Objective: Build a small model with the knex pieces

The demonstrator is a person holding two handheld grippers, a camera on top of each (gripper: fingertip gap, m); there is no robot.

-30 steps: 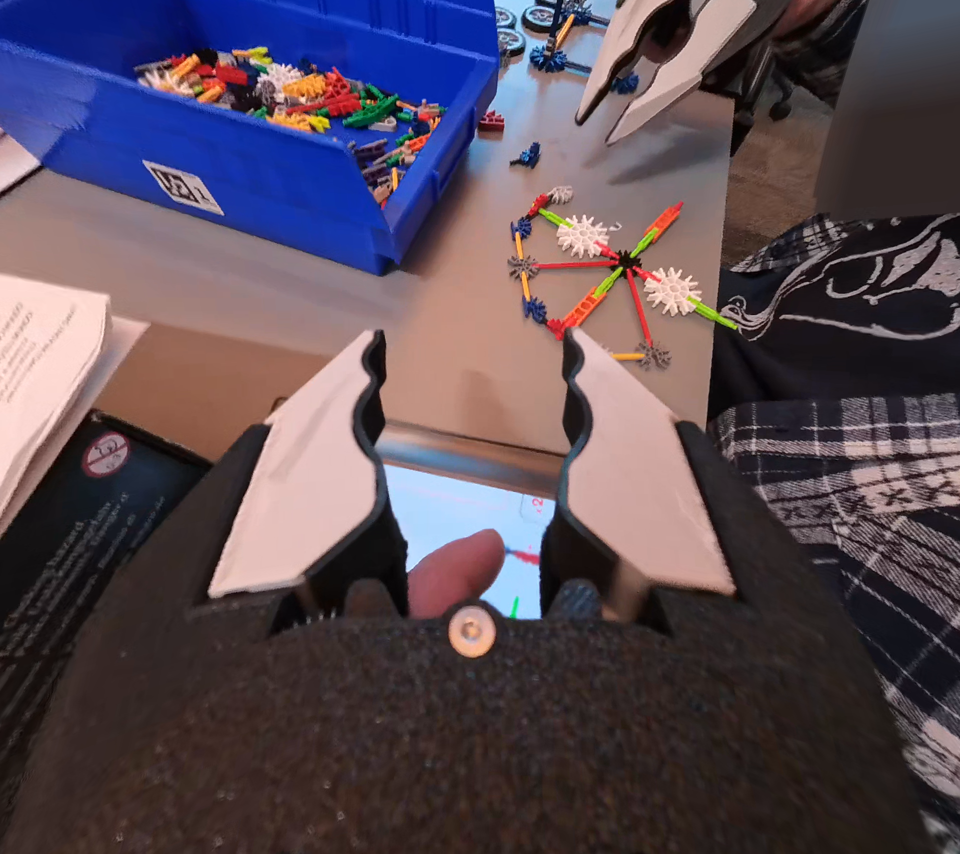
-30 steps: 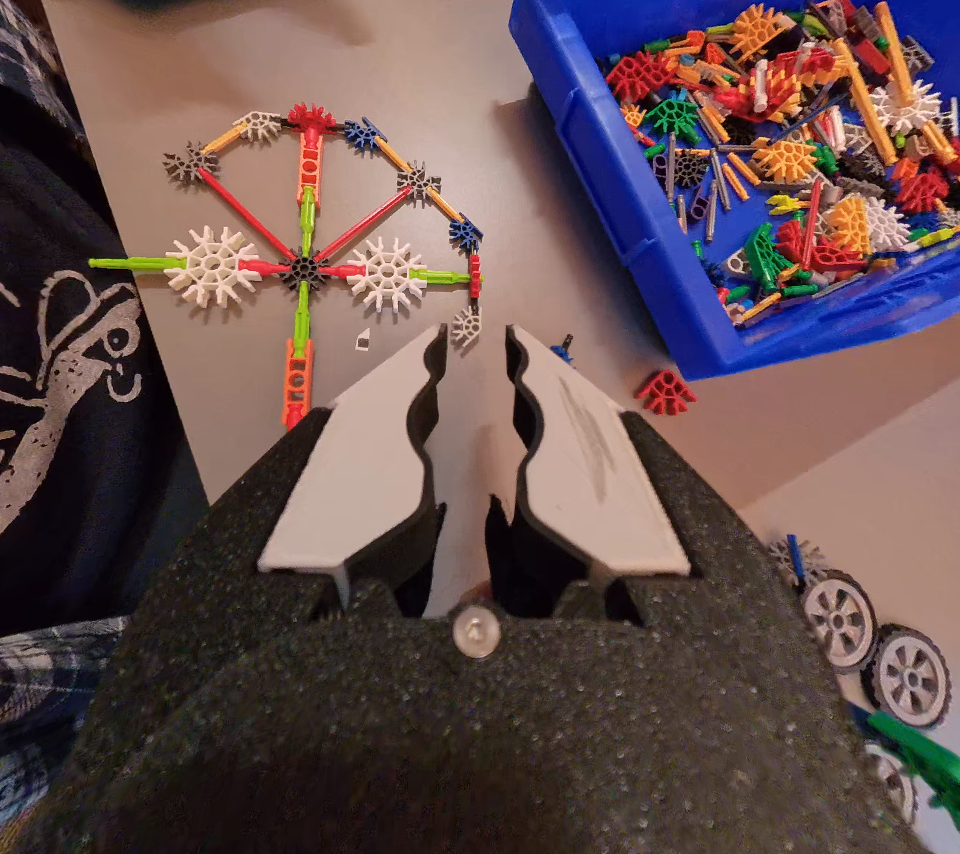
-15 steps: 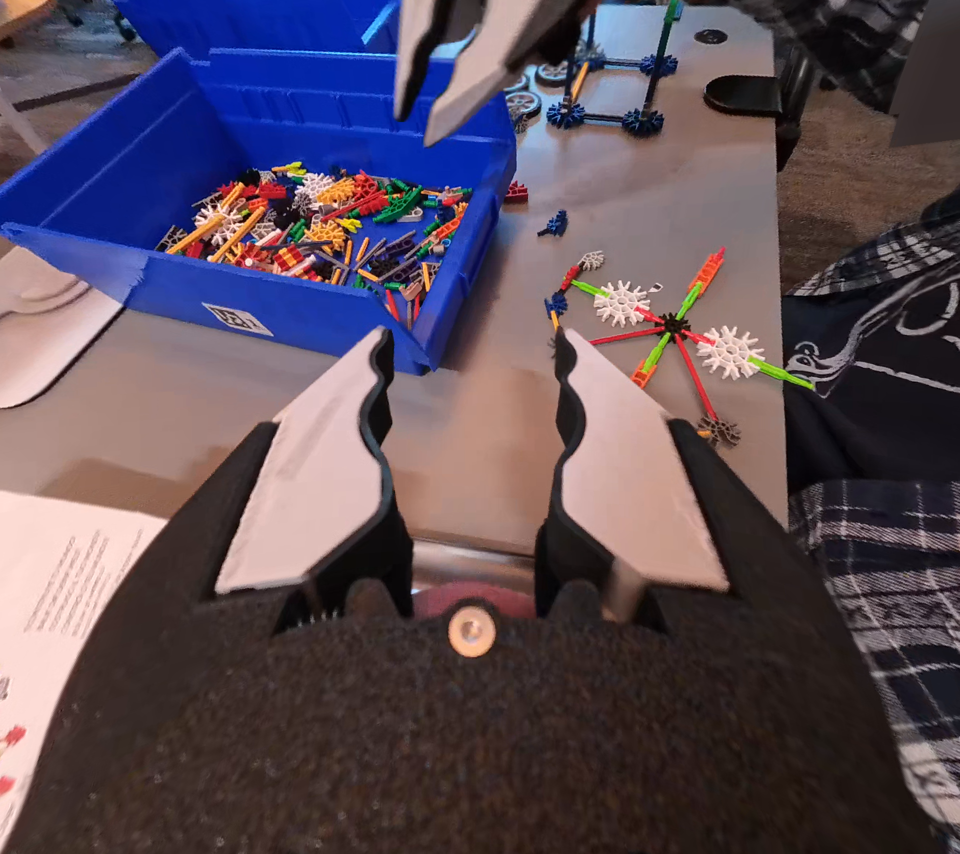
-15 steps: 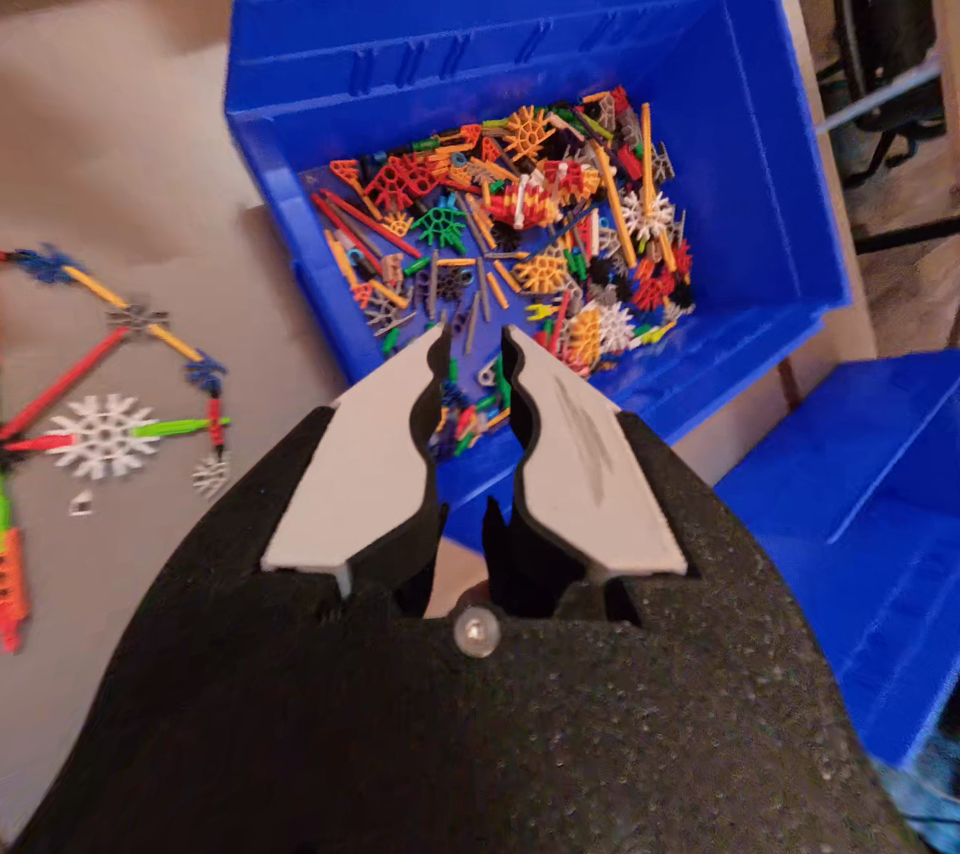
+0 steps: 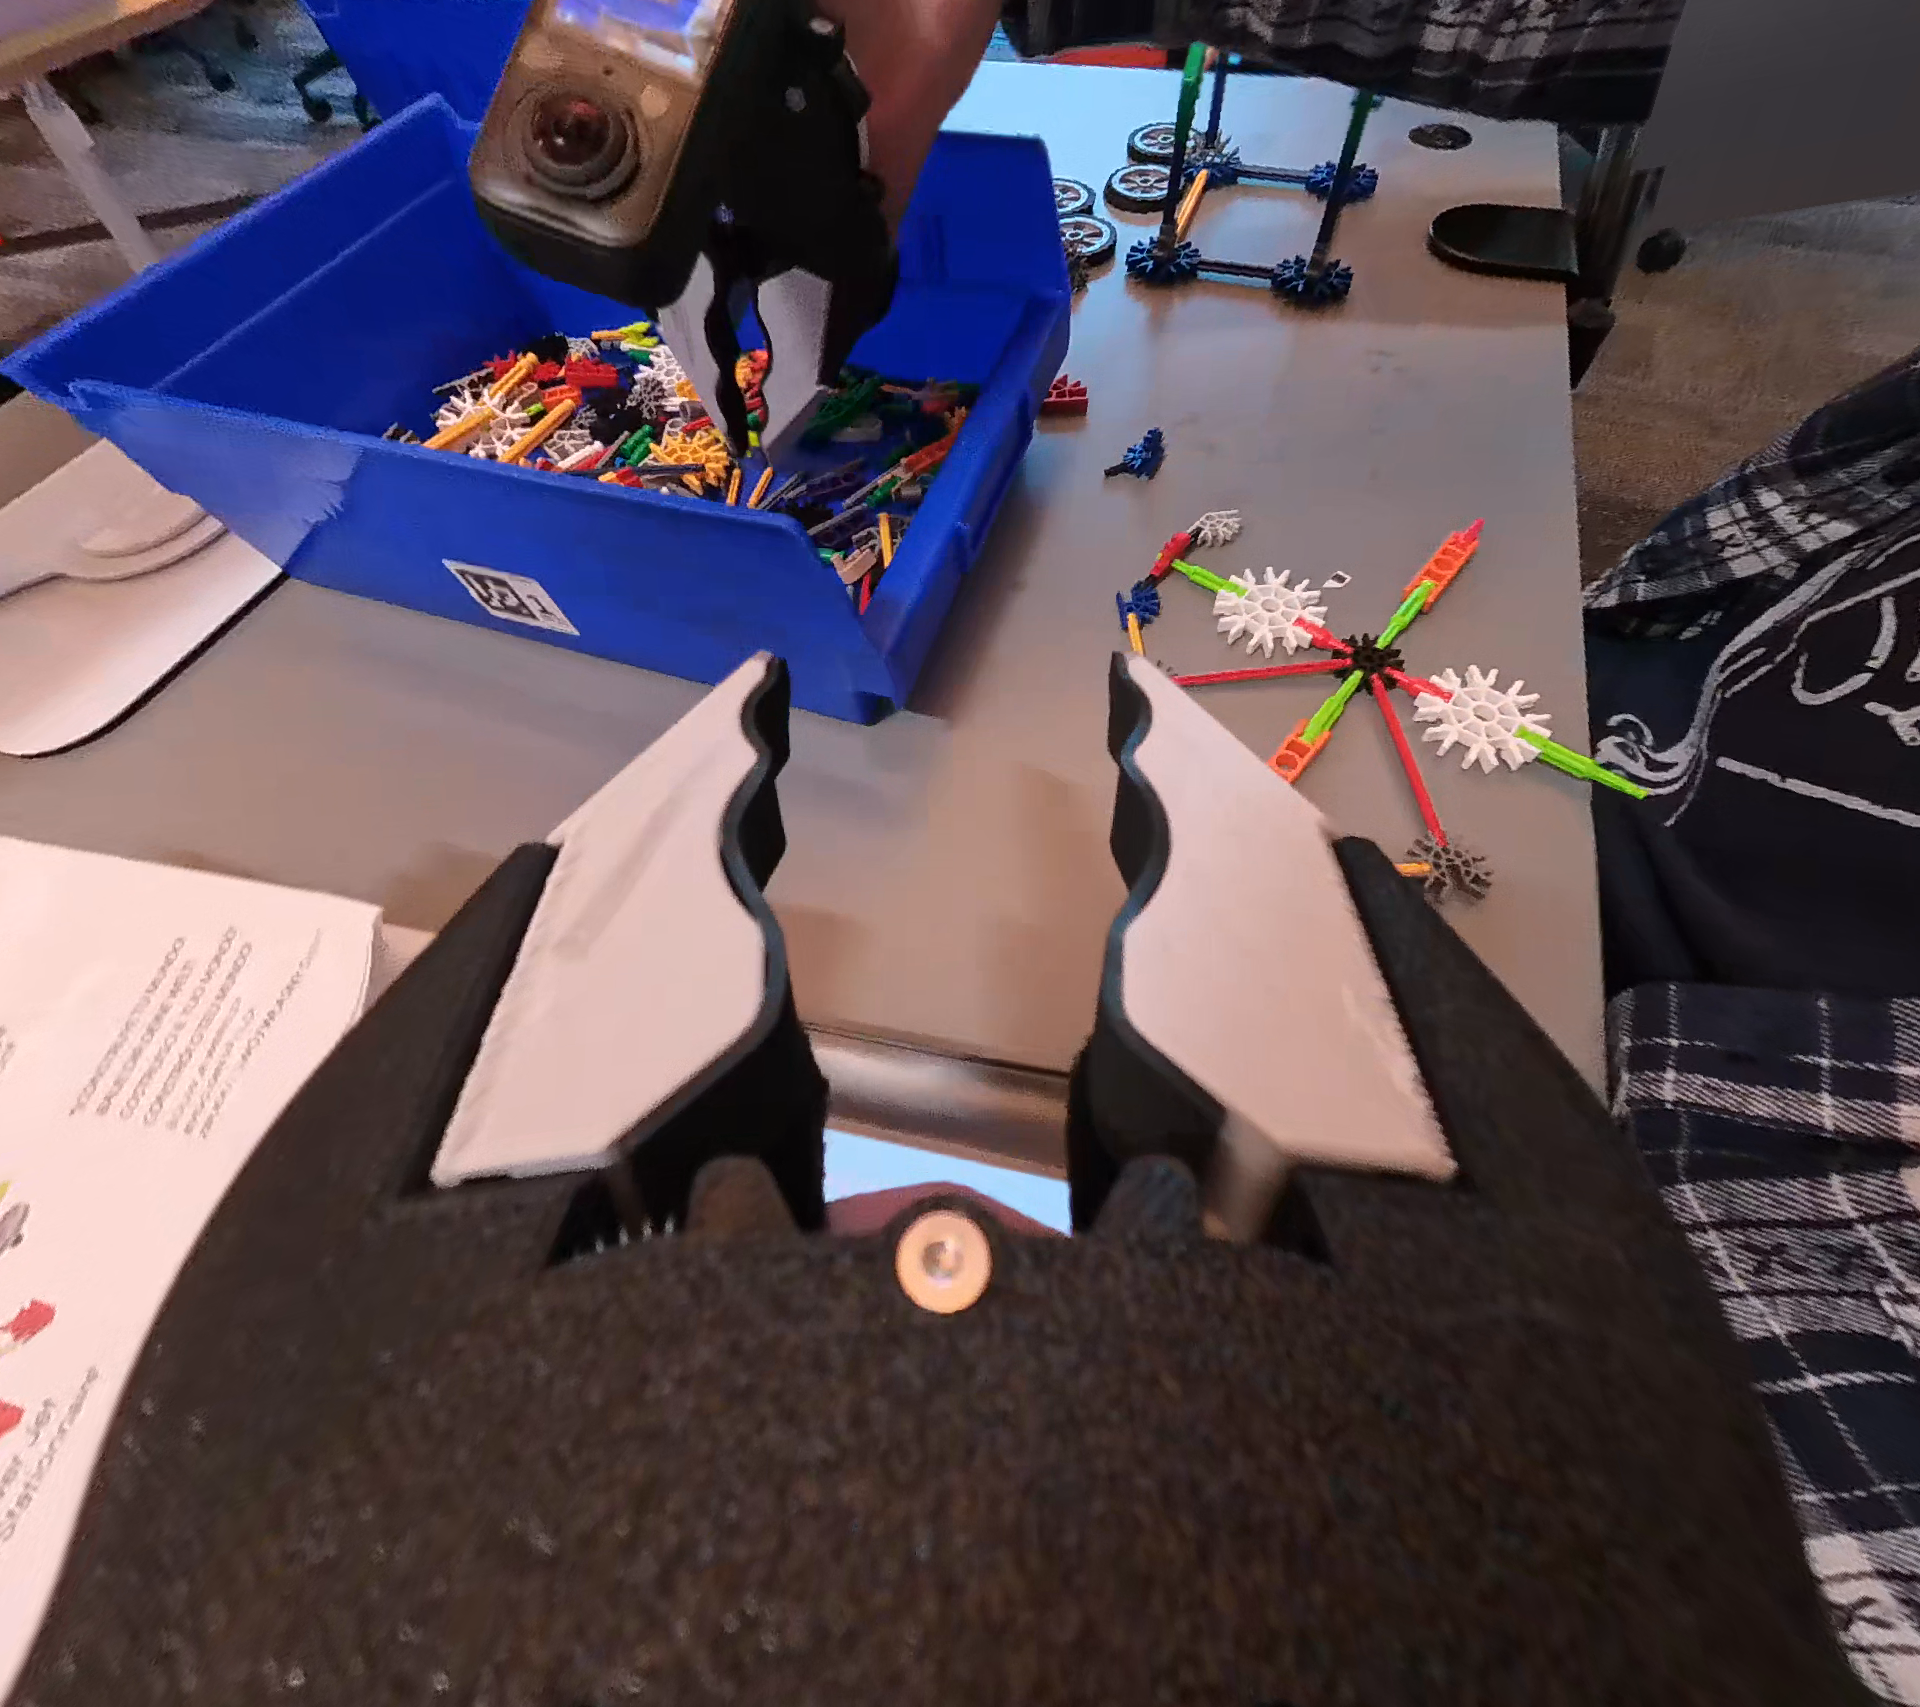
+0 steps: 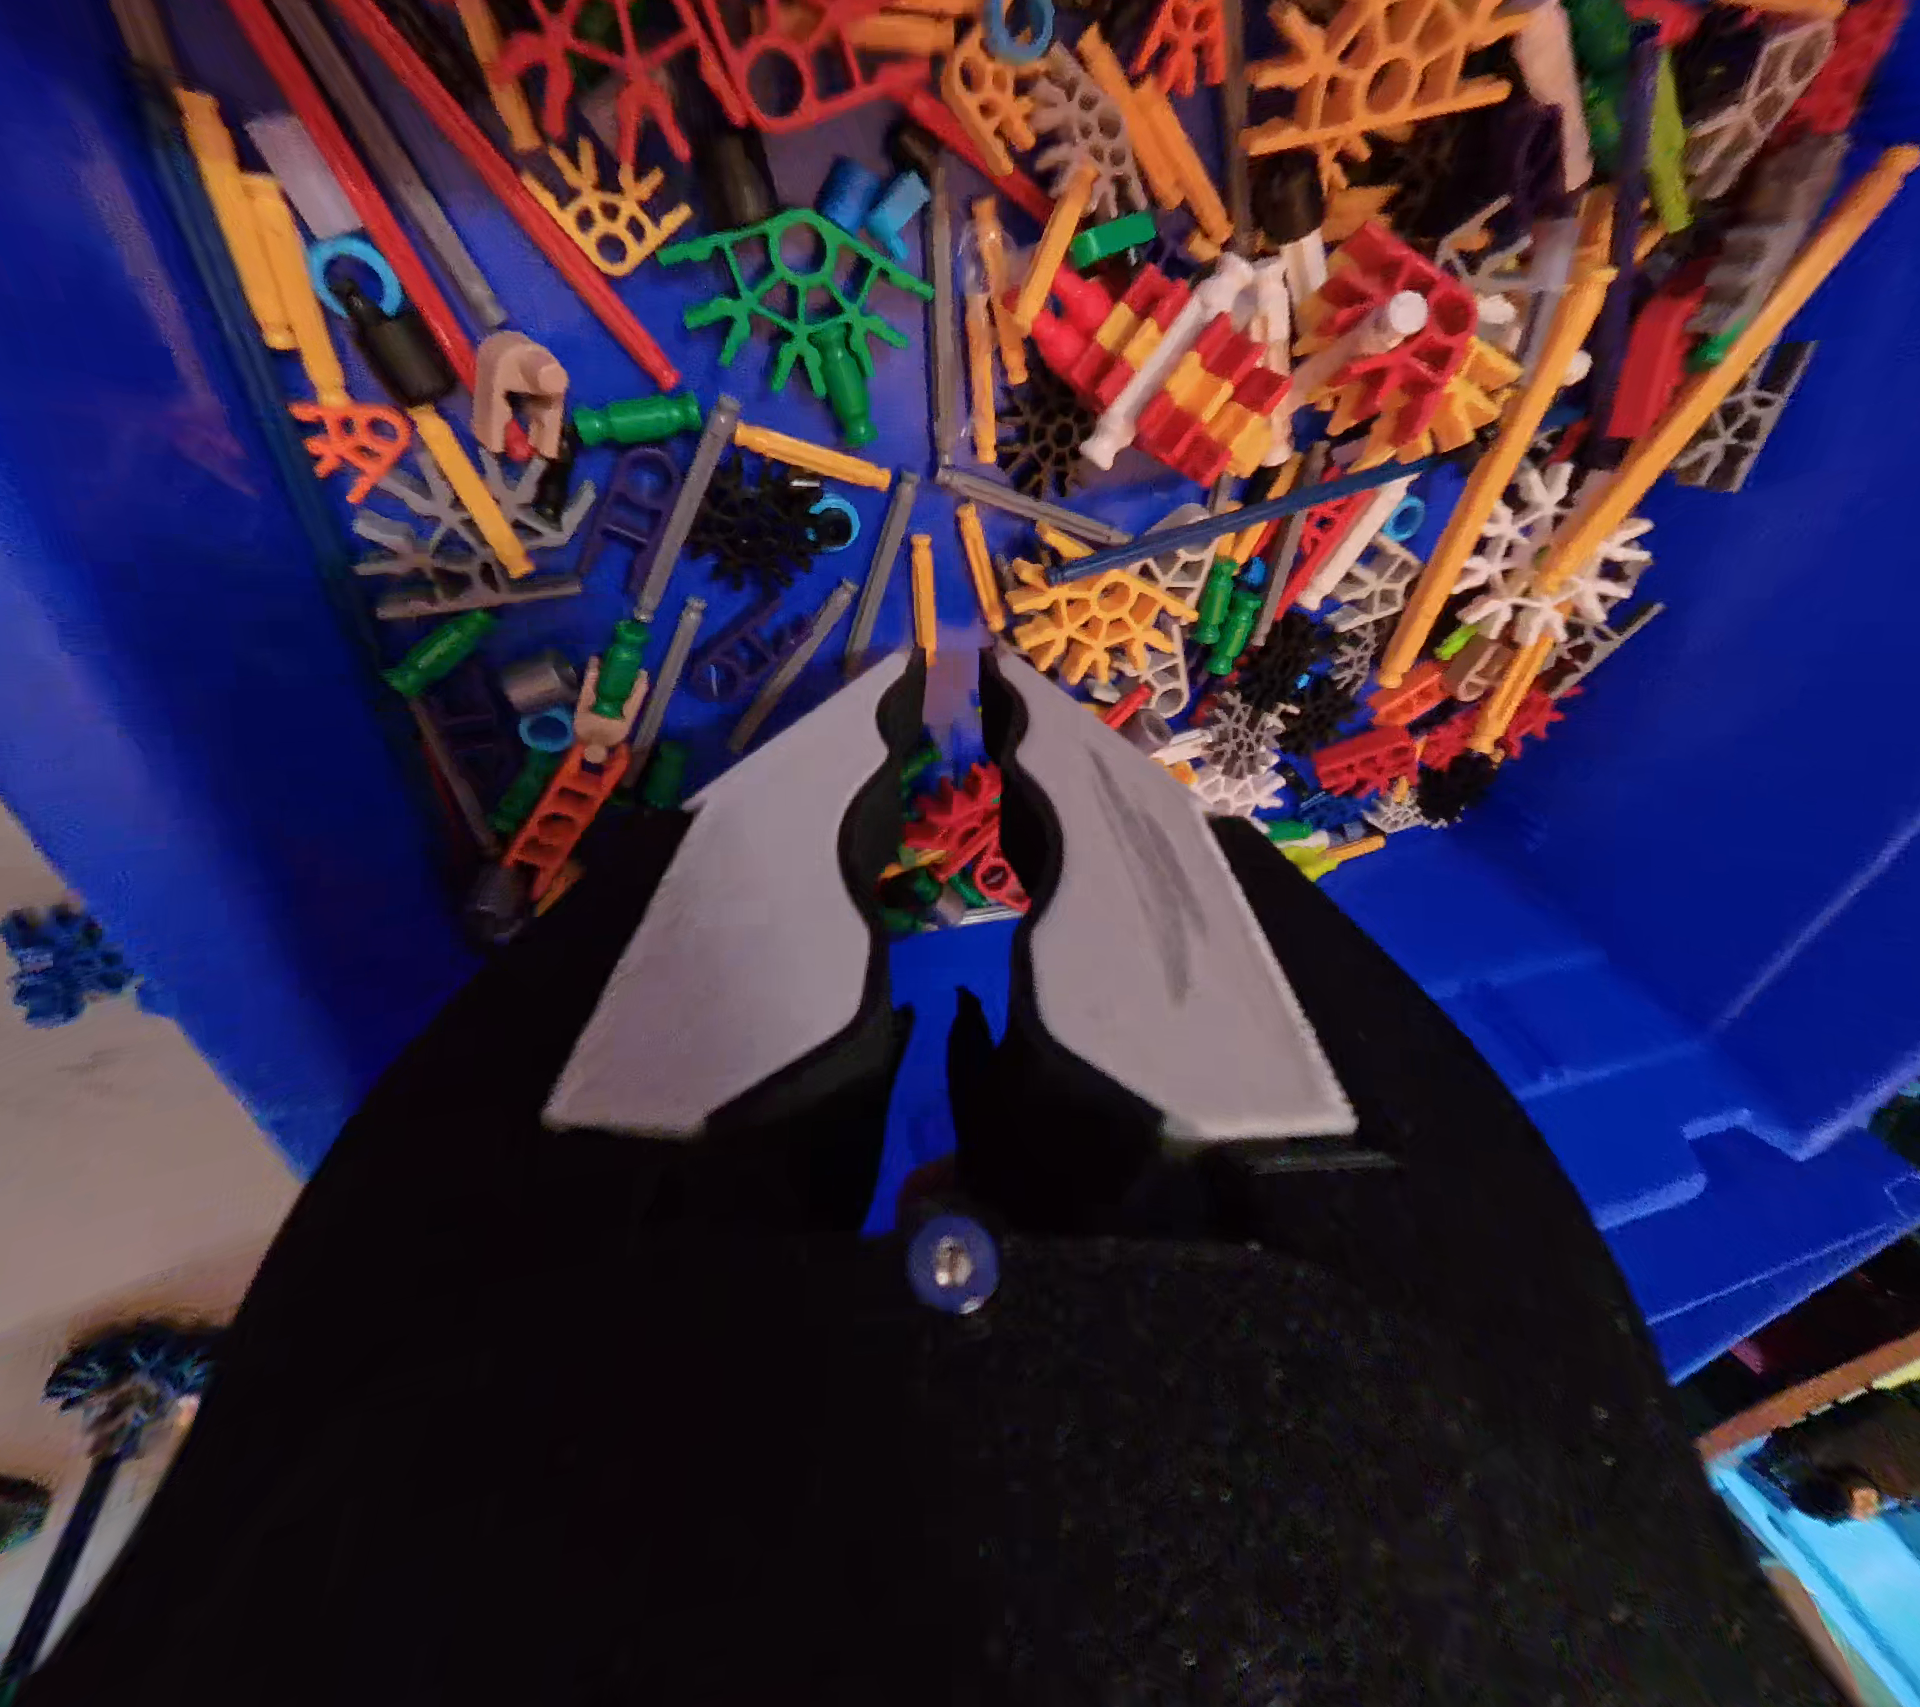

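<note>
Paper sheets (image 5: pixel 156 1065) lie at the far left beside the left gripper (image 5: pixel 940 691), whose jaws are spread wide over bare grey desk (image 5: pixel 416 753) — holding nothing. Further right, the right gripper (image 6: pixel 948 670) dips into the blue plastic bin (image 5: pixel 644 556) of small, stiff, light construction pieces (image 6: pixel 1091 618), jaws nearly together over a short yellow rod (image 6: pixel 923 592) — grip unclear; the flat spoked assembly (image 5: pixel 1361 655) lies rightmost.
</note>
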